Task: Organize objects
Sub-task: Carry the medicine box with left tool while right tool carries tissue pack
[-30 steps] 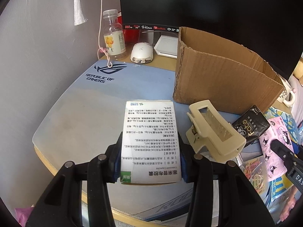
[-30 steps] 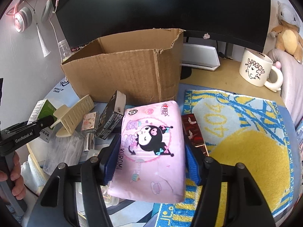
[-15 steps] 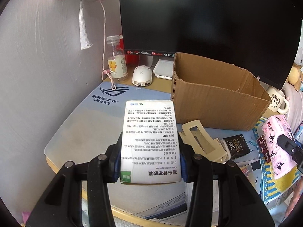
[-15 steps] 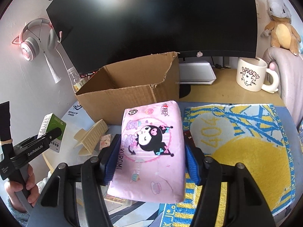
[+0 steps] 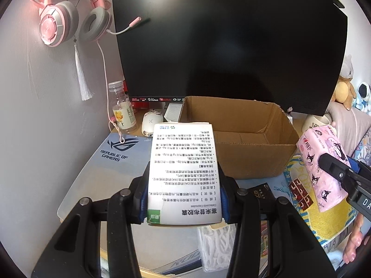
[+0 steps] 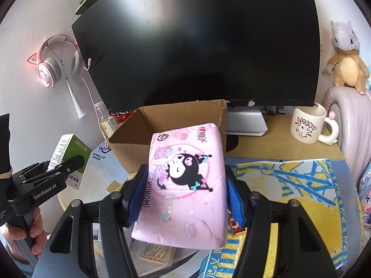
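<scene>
My left gripper [image 5: 183, 195] is shut on a white and green medicine box [image 5: 184, 173], held in the air above the desk mat, in front of the open cardboard box [image 5: 243, 143]. My right gripper [image 6: 185, 195] is shut on a pink Kuromi tissue pack [image 6: 185, 180], also lifted, just before the cardboard box [image 6: 176, 125]. In the left wrist view the tissue pack [image 5: 322, 162] hangs to the right of the box. In the right wrist view the medicine box [image 6: 69, 153] is at the left, held by the other gripper [image 6: 67, 166].
A black monitor [image 5: 227, 46] stands behind the cardboard box. Pink headphones [image 5: 67, 16] hang on the left wall above a bottle [image 5: 121, 111] and a white mouse [image 5: 151, 121]. A mug [image 6: 308, 125] and a yellow-blue towel [image 6: 289, 197] lie to the right. Small packets [image 5: 300, 193] litter the mat.
Both grippers have risen with their loads, so the cardboard box's inside now shows. The beige hair clip has dropped out of sight below the left gripper.
</scene>
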Available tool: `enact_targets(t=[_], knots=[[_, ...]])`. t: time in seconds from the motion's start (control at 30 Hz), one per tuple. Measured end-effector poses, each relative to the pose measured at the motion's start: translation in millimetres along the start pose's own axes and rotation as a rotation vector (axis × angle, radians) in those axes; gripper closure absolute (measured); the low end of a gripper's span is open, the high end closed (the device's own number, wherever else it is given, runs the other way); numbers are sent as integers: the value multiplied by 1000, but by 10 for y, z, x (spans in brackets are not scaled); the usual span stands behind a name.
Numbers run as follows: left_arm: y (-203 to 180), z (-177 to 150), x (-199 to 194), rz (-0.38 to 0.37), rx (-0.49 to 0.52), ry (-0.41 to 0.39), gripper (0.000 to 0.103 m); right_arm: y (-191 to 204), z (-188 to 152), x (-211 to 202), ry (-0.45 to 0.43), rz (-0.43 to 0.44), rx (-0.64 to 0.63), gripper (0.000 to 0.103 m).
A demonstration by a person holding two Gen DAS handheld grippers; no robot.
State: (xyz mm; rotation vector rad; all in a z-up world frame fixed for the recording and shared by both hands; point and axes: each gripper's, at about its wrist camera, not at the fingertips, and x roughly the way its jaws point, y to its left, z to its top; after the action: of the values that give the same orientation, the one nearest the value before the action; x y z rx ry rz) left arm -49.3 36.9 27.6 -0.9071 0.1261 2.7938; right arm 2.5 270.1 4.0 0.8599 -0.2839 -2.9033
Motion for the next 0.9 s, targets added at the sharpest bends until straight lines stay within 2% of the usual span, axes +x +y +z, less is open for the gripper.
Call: enact_targets(t=[0.4,0.77,0.9], knots=[[-133,408,79,-3,17,2,58,-15,344,17,-37,-24,18,37],[-210,766,299,11,12,13,58,-118,565,352,-9,10,48,37],[-232,903,466,-31,1,45,58,-109,643,452,-18,8,47,37]])
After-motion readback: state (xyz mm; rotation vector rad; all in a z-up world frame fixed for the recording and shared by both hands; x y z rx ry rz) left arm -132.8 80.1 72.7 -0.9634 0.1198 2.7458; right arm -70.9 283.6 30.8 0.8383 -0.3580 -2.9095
